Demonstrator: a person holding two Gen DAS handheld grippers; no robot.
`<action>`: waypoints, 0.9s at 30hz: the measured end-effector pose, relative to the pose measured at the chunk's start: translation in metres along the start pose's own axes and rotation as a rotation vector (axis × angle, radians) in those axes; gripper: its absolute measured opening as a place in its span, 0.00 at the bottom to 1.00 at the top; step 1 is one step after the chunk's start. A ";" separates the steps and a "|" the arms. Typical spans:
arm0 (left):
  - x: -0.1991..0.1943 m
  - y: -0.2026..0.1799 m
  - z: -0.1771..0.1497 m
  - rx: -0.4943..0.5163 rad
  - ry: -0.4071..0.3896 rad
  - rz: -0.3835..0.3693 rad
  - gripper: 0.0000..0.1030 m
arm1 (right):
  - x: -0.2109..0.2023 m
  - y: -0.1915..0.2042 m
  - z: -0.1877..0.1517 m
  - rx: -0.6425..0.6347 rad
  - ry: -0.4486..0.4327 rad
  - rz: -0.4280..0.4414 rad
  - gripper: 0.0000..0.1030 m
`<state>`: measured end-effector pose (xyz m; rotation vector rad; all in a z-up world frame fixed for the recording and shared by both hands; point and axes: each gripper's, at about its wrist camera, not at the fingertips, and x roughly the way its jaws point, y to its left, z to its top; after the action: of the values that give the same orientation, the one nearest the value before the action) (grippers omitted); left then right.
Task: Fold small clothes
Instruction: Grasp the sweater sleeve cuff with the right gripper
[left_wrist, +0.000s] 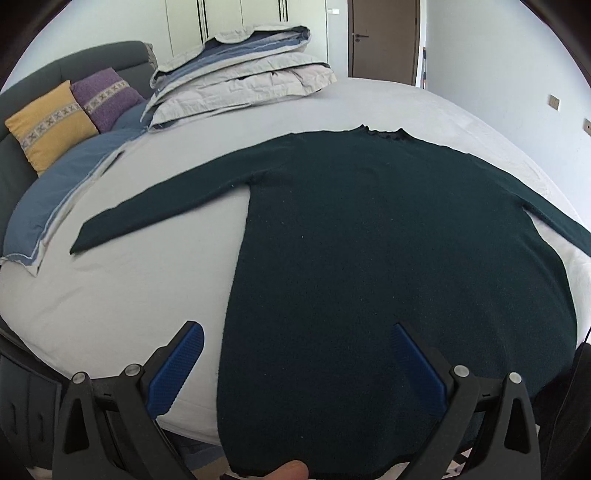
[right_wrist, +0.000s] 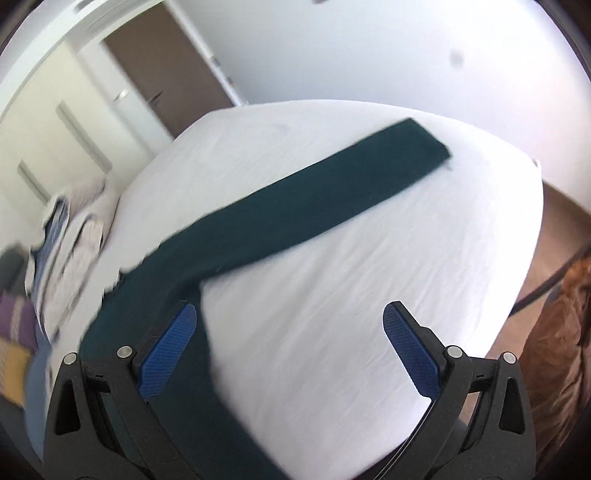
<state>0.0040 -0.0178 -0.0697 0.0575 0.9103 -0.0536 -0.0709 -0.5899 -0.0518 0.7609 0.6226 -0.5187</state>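
Observation:
A dark green long-sleeved sweater lies flat on the white bed sheet, collar at the far side, both sleeves spread out. My left gripper is open above the sweater's near left hem edge and holds nothing. My right gripper is open and empty over the sheet beside the sweater's right side. The right sleeve stretches away from it toward the far right of the bed.
A folded grey and blue duvet lies at the head of the bed. Yellow and purple cushions lean on the dark headboard at left. A brown door stands behind. The bed's right edge drops to a wooden floor.

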 end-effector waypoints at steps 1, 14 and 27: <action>0.002 0.002 0.002 -0.015 0.007 -0.005 1.00 | 0.006 -0.023 0.015 0.071 -0.011 0.018 0.99; 0.038 -0.008 0.017 -0.137 0.170 -0.139 1.00 | 0.096 -0.118 0.107 0.265 -0.073 0.081 0.83; 0.054 -0.013 0.022 -0.143 0.168 -0.274 0.96 | 0.150 -0.075 0.159 0.106 -0.031 0.055 0.07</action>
<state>0.0538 -0.0335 -0.0992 -0.1986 1.0834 -0.2412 0.0394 -0.7879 -0.0989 0.8666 0.5475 -0.5151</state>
